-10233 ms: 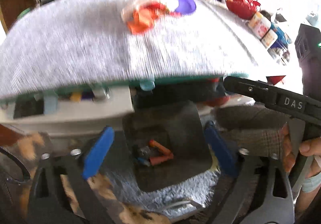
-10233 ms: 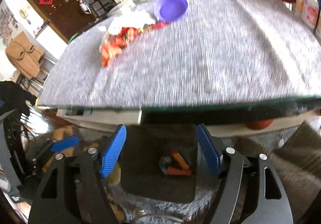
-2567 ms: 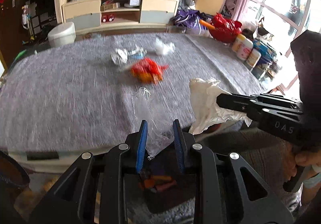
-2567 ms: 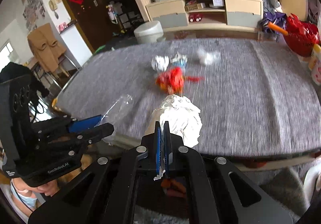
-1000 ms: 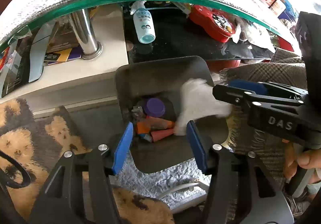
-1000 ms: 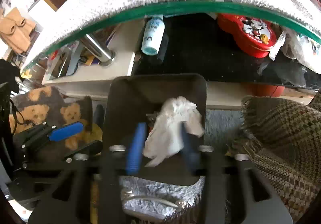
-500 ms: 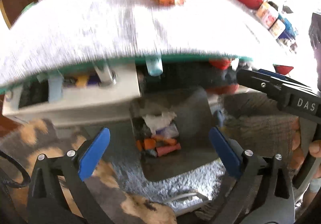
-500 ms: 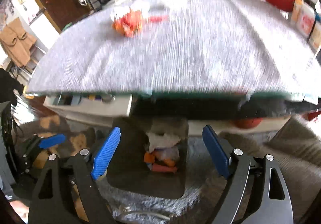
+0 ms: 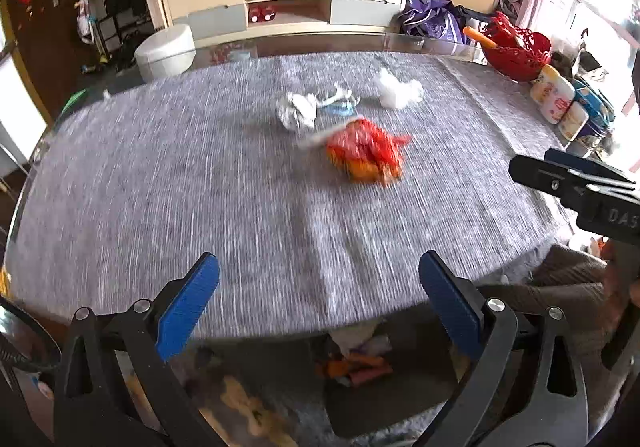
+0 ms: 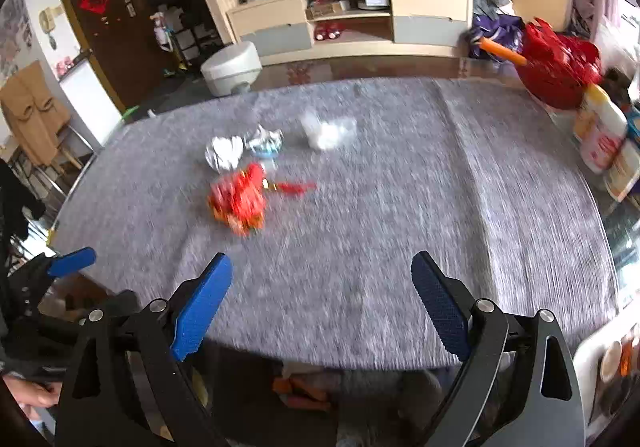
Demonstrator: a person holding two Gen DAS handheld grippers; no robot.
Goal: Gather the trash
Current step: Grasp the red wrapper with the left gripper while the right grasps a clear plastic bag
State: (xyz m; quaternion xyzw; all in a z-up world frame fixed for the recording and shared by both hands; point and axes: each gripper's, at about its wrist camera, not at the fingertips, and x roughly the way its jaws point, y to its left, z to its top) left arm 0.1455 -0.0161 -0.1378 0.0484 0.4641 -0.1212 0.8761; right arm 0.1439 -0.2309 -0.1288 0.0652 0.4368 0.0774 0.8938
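Both grippers [image 9: 318,297] [image 10: 322,297] now raised, spread empty, red wrapper [image 9: 366,155] well ahead.

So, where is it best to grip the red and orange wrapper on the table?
Probably from above, on the raised crumpled bulk of the red and orange wrapper; the thin red tail toward the right looks too flat to pinch. The image is blurred, so finer folds are unclear.

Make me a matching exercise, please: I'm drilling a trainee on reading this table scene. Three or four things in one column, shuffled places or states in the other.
Things:
1. red-orange wrapper
2. white tissue wad
3. red basket
4. left gripper

Places or states:
A. far right corner of the table
B. open, holding nothing
C. mid-table, nearest of the trash
D. beyond the wrapper, to the right

Pairs: 1-C, 2-D, 3-A, 4-B
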